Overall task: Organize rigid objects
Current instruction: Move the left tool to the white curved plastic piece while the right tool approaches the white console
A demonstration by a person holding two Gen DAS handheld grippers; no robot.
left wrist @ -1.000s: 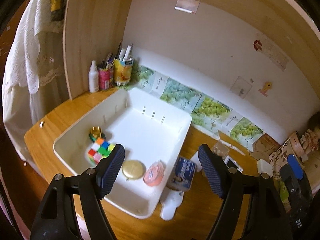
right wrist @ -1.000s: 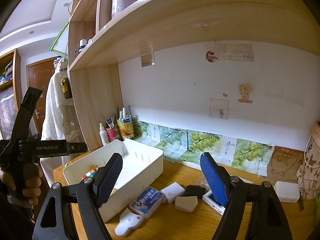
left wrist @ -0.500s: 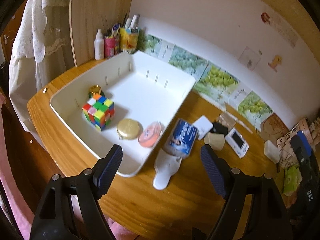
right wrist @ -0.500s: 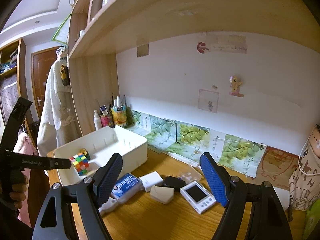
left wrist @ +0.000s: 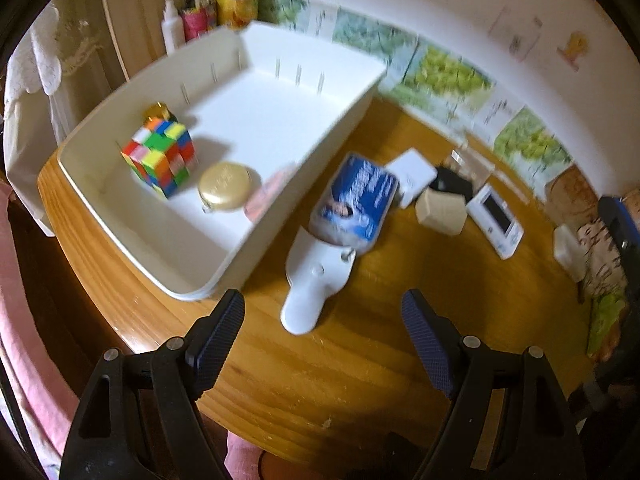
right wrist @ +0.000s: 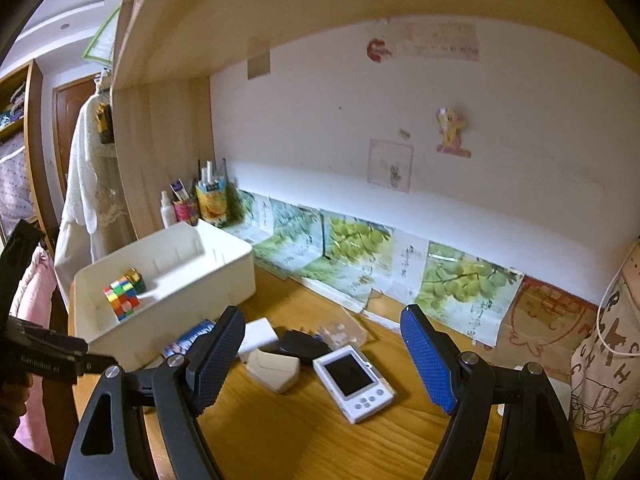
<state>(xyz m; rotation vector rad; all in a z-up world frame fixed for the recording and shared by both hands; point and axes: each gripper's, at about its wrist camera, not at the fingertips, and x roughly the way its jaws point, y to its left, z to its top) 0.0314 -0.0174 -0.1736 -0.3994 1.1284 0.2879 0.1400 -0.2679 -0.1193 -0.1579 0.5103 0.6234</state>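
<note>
Two open, empty grippers above a wooden desk (left wrist: 320,380) with a white bin (left wrist: 224,256).

The left gripper (left wrist: 323,322), its jaws just widened, hangs over a white scoop-shaped piece (left wrist: 316,280). The right gripper (right wrist: 322,356) faces a handheld game console (right wrist: 354,382). Inside the bin sit a puzzle cube (left wrist: 162,156) and a gold disc (left wrist: 225,187).

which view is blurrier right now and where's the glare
Left wrist view: motion-smeared, worst on the blue packet and the wall prints; a bright sheen on the desk edge. Right wrist view: sharper, the handheld game crisp, no strong glare, fisheye bending the shelf.
</note>
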